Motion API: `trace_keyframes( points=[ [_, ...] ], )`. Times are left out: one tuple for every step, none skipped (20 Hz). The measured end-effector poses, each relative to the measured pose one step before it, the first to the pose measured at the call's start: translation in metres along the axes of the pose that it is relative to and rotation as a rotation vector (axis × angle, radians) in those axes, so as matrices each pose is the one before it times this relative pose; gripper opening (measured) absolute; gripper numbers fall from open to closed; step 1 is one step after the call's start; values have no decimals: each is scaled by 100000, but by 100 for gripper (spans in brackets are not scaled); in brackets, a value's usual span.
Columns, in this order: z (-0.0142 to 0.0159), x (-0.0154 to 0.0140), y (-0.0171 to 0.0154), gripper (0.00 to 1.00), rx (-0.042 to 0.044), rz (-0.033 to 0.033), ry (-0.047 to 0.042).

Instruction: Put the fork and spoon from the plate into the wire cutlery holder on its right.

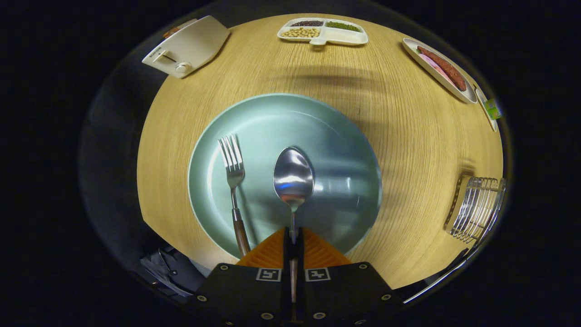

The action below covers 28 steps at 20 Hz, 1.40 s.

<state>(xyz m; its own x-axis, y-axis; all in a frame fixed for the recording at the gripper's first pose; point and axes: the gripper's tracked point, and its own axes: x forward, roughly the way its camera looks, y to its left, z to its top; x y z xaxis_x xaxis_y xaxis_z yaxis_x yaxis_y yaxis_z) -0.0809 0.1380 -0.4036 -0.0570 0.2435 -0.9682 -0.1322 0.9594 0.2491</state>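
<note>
Two fingers (293, 240) of your gripper pinch the spoon (293, 179) handle above the plate (345, 136). Your fork (234, 181) lies left of it. The wire cutlery holder (476, 209) stands well right on the counter (422, 150).

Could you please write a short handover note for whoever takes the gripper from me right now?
Gripper: shut on the spoon, both fingers clamping its handle; the bowl sticks out ahead of the fingers, over the plate.
Fork: lies on the plate, just beside the spoon, not yet touched.
Wire cutlery holder: stands on the table beside the plate, no cutlery visible in it.
Done: spoon gripped.
Left: carry the spoon into the holder, then come back for the fork and place it too.
</note>
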Motion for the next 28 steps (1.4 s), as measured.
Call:
trace_keyframes(
  points=[
    [208, -328, -88, 5, 360, 539, -2151],
    [270, -421, -42, 5, 21, 295, -2193],
    [-133, -288, -171, 5, 175, 335, -1111],
    [77, -303, -96, 4, 509, 554, -1139],
    [0, -354, -142, 5, 872, 542, -1509],
    [164, -453, -84, 5, 398, 854, -1987],
    [101, -463, 13, 5, 274, 1026, -1979],
    [225, -581, 72, 5, 302, 1508, -1986],
    [-138, -391, -45, 4, 240, 1184, -1081],
    [100, -370, -188, 5, 908, 606, -1255],
    [108, -363, -235, 5, 831, 528, -1605],
    [348, -536, -76, 5, 694, 959, -2629],
    [358, -594, 34, 5, 844, 1487, -2125],
    [-77, -750, 59, 5, 1206, 1760, -1777],
    [210, -703, 39, 4, 1030, 1324, -1868],
    [213, -889, -371, 4, 806, 449, -2239],
    [194, -674, -339, 4, 589, 24, -2238],
    [379, -856, -412, 4, 750, -30, -2389],
    [248, -869, -381, 5, 965, 40, -2322],
    [371, -900, -557, 5, 1071, -35, -2077],
    [358, -852, -663, 5, 1136, -431, -2517],
    [795, -994, -811, 5, 1040, -678, -2637],
    [367, -929, -856, 4, 1170, -1257, -2494],
    [345, -800, -1086, 4, 1294, -1272, -2169],
    [345, -848, -1095, 4, 1474, -1133, -2309],
    [386, -594, -993, 4, 1109, -1083, -2055],
    [313, -692, -1111, 5, 1229, -1483, -2251],
    [174, -535, -1154, 4, 859, -1195, -1246]
  ],
)
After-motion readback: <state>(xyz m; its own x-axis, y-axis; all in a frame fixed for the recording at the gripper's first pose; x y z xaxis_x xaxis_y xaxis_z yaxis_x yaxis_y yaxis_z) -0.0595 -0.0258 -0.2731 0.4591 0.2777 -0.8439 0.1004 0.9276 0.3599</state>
